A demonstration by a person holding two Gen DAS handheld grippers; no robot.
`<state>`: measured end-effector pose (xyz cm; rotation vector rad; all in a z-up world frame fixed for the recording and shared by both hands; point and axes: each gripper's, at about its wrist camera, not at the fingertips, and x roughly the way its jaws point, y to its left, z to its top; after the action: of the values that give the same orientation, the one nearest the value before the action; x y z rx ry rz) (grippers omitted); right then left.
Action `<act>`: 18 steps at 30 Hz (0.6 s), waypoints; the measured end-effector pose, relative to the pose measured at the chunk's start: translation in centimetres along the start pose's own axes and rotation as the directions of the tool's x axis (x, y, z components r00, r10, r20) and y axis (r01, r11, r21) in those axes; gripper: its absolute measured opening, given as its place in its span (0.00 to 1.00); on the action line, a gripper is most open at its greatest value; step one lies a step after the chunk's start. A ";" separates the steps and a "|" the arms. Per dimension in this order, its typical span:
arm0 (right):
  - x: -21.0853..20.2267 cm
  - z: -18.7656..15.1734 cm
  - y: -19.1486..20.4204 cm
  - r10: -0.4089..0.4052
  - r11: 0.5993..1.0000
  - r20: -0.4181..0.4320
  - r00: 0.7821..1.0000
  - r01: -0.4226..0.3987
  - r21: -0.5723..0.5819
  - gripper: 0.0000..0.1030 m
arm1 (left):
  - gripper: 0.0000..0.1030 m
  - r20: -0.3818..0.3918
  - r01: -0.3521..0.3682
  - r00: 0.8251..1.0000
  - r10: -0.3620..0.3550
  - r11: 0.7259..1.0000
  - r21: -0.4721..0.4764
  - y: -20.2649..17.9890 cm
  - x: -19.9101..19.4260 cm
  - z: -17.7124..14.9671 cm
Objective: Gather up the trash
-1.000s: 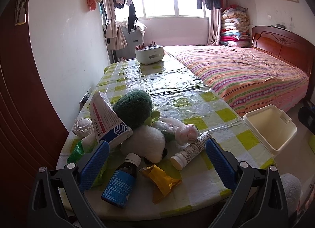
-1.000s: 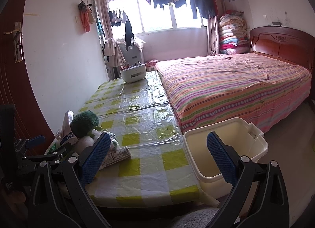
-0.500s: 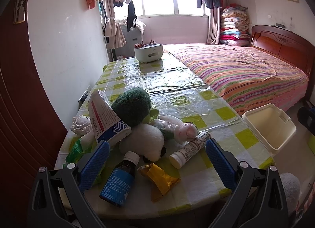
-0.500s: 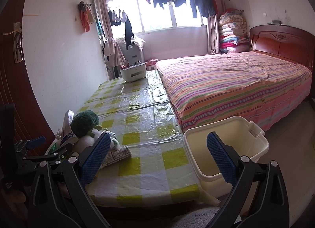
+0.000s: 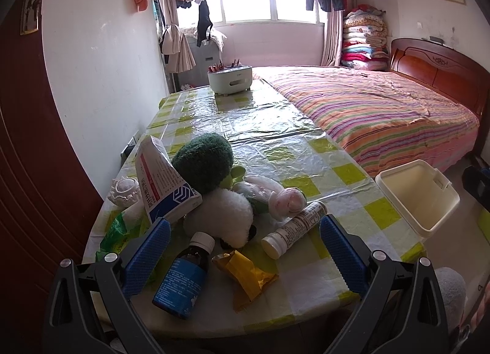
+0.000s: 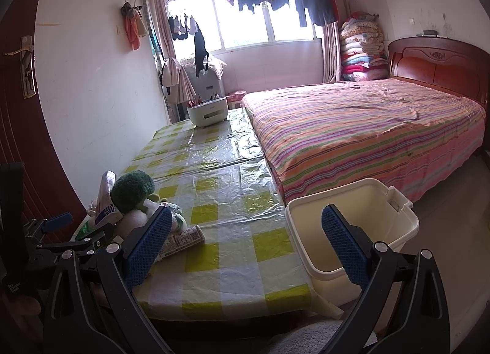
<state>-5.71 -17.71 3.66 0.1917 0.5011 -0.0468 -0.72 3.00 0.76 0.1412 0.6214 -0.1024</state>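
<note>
Both the left gripper (image 5: 243, 248) and the right gripper (image 6: 246, 244) have their 2 fingers apart and hold nothing, and because the yellow wrapper (image 5: 246, 274) lies just beside the brown bottle (image 5: 183, 277) on the table (image 5: 306, 280), a careless grasp could knock the bottle instead of reaching the bin (image 6: 361, 225).

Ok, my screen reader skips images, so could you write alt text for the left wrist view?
Open left gripper hovering over clutter at the near end of a checked table: a brown bottle, a yellow wrapper, a white tube, a carton and plush toys. A cream bin stands beside the table, a striped bed behind.
</note>
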 end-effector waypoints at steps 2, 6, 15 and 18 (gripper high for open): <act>0.0 0.0 0.0 -0.002 1.000 0.000 1.000 0.002 -0.001 0.94 | 0.93 -0.001 0.002 1.000 -0.002 1.000 -0.001 0.0 0.0 0.0; 0.0 -0.1 -0.1 -0.001 1.000 0.001 1.000 0.001 0.001 0.94 | 0.93 -0.005 0.006 1.000 -0.006 1.000 -0.001 -0.1 0.0 -0.1; 0.1 -0.2 -0.3 0.003 1.000 -0.001 1.000 -0.003 0.008 0.94 | 0.93 -0.006 0.005 1.000 -0.005 1.000 -0.002 -0.2 0.1 -0.1; 0.1 -0.2 -0.3 0.002 1.000 -0.001 1.000 -0.002 0.005 0.94 | 0.93 -0.006 0.006 1.000 -0.006 1.000 -0.002 -0.2 0.1 -0.1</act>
<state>-5.76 -18.01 3.40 0.1970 0.5021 -0.0464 -0.71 2.78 0.57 0.1378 0.6281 -0.1075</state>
